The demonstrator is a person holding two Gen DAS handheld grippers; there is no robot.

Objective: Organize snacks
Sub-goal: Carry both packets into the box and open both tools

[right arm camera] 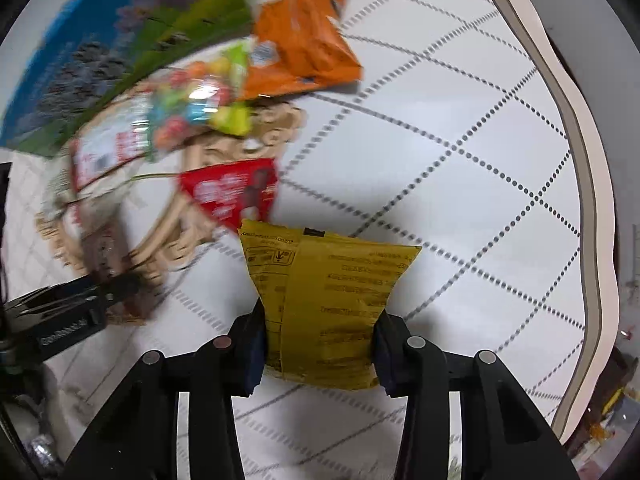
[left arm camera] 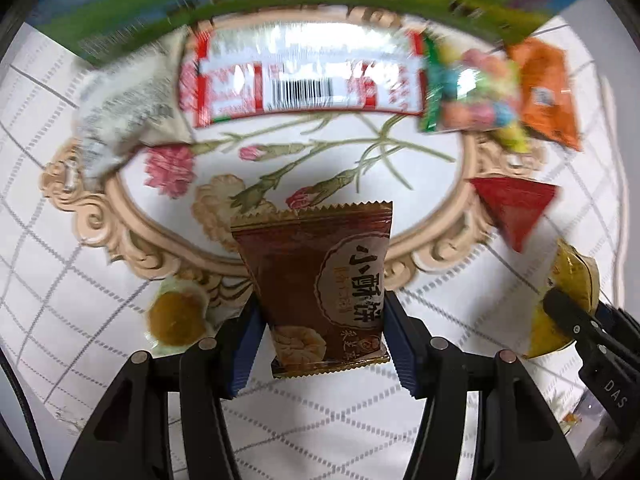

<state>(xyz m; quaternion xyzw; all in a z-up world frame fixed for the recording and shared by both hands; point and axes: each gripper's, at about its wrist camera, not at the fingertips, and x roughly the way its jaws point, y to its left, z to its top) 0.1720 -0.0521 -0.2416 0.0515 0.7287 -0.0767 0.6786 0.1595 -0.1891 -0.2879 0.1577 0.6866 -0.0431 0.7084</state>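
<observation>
Left wrist view: the left tongs [left arm camera: 320, 320] are clamped on a brown packet [left arm camera: 320, 284], held above the near rim of an ornate tray [left arm camera: 100, 216] on the table [left arm camera: 320, 424]. At the tray's far side lie a red-and-white pack [left arm camera: 304, 76], a grey pouch [left arm camera: 124, 116], a candy bag [left arm camera: 472, 92] and an orange bag [left arm camera: 548, 92]. A red packet [left arm camera: 516, 208] overlaps the right rim.

Right wrist view: the right tongs [right arm camera: 320, 340] are clamped on a yellow bag [right arm camera: 328, 304] over the table [right arm camera: 460, 200], just beside the red packet [right arm camera: 236, 192] and the tray [right arm camera: 188, 240]. The orange bag [right arm camera: 304, 44] lies farther off.
</observation>
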